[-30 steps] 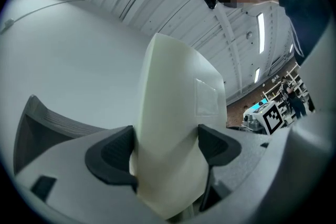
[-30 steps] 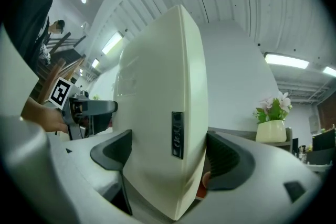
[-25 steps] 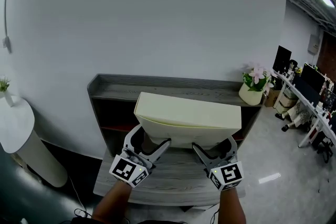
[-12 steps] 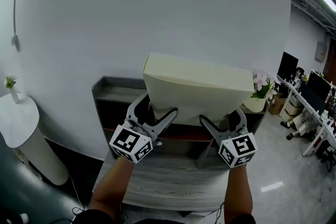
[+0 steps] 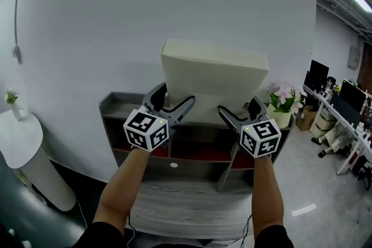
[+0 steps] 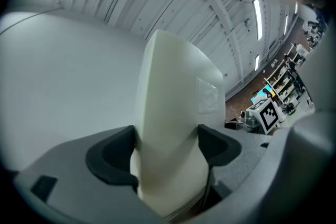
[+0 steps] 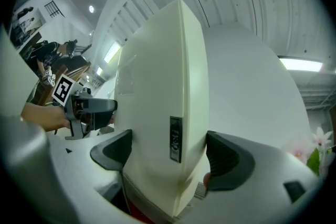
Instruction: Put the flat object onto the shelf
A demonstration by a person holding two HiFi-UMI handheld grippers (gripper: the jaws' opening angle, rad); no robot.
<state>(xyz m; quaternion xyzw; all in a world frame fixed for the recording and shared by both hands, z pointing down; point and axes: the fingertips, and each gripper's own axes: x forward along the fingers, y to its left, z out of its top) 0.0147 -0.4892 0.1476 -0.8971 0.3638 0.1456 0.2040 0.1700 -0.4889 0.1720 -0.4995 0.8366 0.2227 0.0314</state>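
A flat cream box (image 5: 212, 84) is held up in front of the white wall, above the top of the grey shelf unit (image 5: 119, 108). My left gripper (image 5: 170, 104) is shut on the box's lower left edge, and my right gripper (image 5: 238, 108) is shut on its lower right edge. In the left gripper view the cream box (image 6: 173, 123) stands tall between the black pads (image 6: 113, 157). In the right gripper view the box (image 7: 160, 128) fills the gap between the jaws, with a small dark label on its edge; the left gripper (image 7: 86, 107) shows beyond it.
The shelf unit has a red-floored middle level (image 5: 197, 151) and a lower grey board (image 5: 186, 206). A potted pink flower (image 5: 281, 103) stands on its top at the right. A white round table (image 5: 20, 142) is at the left. Desks with monitors (image 5: 343, 107) line the right.
Both grippers have lifted the box from in front of the shelf to above its top, and the box now stands more upright against the wall.
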